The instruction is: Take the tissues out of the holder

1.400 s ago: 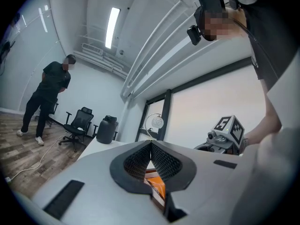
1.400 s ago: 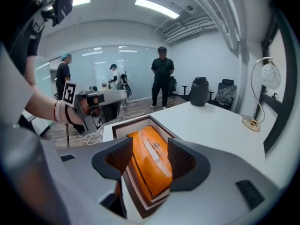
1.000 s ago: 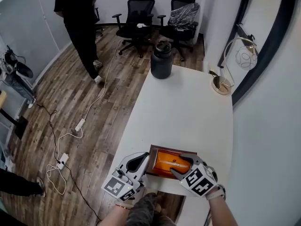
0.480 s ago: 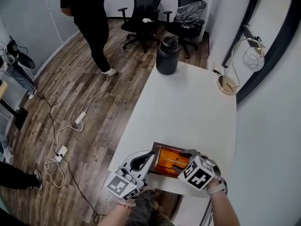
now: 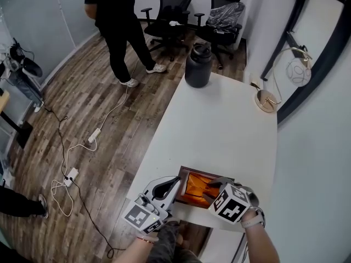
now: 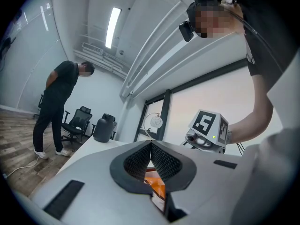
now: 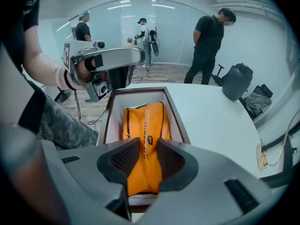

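Observation:
A brown holder (image 5: 211,172) stands at the near end of the white table (image 5: 219,130), with an orange tissue pack (image 5: 196,186) lying inside it. My right gripper (image 5: 211,189) points steeply down into the holder. Its jaws have just been closing, and in the right gripper view the tissue pack (image 7: 144,125) is pinched between the pads, inside the holder's walls (image 7: 176,111). My left gripper (image 5: 176,184) lies level at the holder's left rim, jaws shut with their tips touching (image 6: 150,146). A bit of the orange pack (image 6: 157,186) shows below them.
A black jug (image 5: 198,66) stands at the table's far end, a gold lamp (image 5: 266,100) at its far right. A person (image 5: 118,26) stands on the wood floor near office chairs (image 5: 170,10). Cables (image 5: 82,158) trail left of the table.
My right gripper has tipped further down into the holder and its jaws have narrowed onto the orange pack. The left gripper has stayed put. The person at the back has stepped to the right.

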